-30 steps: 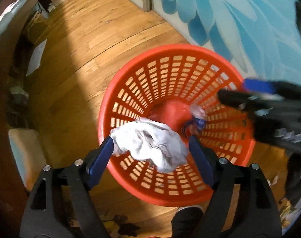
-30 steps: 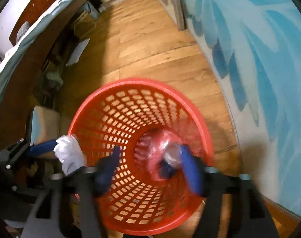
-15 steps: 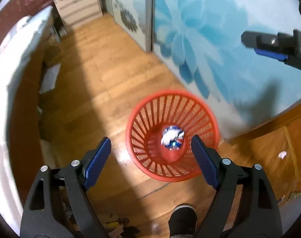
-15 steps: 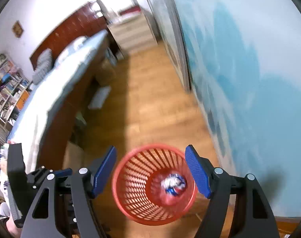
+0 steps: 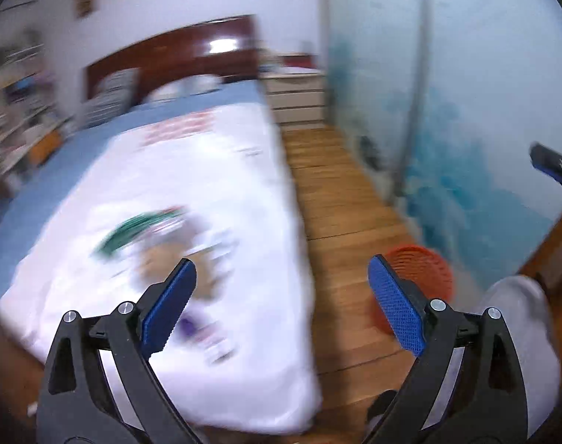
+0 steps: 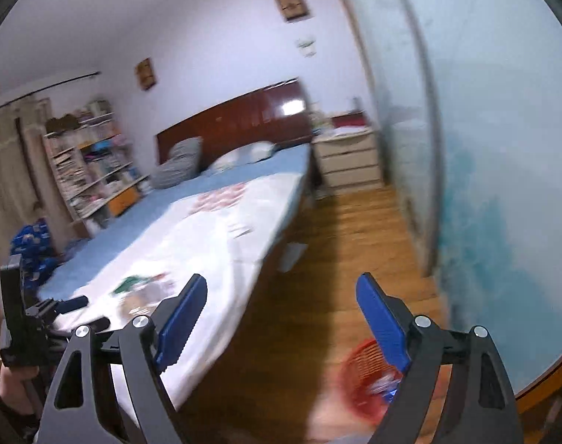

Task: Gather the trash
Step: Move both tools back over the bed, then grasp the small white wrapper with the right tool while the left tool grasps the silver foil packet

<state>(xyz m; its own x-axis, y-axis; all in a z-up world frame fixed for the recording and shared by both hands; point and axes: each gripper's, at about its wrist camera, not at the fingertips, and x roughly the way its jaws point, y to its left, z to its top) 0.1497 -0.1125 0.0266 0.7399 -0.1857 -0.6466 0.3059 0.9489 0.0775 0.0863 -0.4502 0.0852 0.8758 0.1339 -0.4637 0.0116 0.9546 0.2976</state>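
**Bedroom all around me**

I'm looking over a wide bed [image 6: 221,218] with a blue sheet and a white printed cover, its dark red wooden headboard [image 6: 240,118] against a pale wall [image 6: 214,29] hung with small framed pictures [image 6: 291,3]. A cream chest of drawers [image 6: 349,159] stands beside the headboard. Plank wood floor [image 5: 336,199] runs along the bed's side. On my right, a pale panel with blue floral print [image 5: 466,170]. Far left, crowded open shelves [image 6: 92,162]. A ceiling light glares overhead.

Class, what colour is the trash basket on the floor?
Red-orange basket; clearest in the left wrist view.

Dim, bluish indoor light – heavy motion blur – fisheye-bent edges
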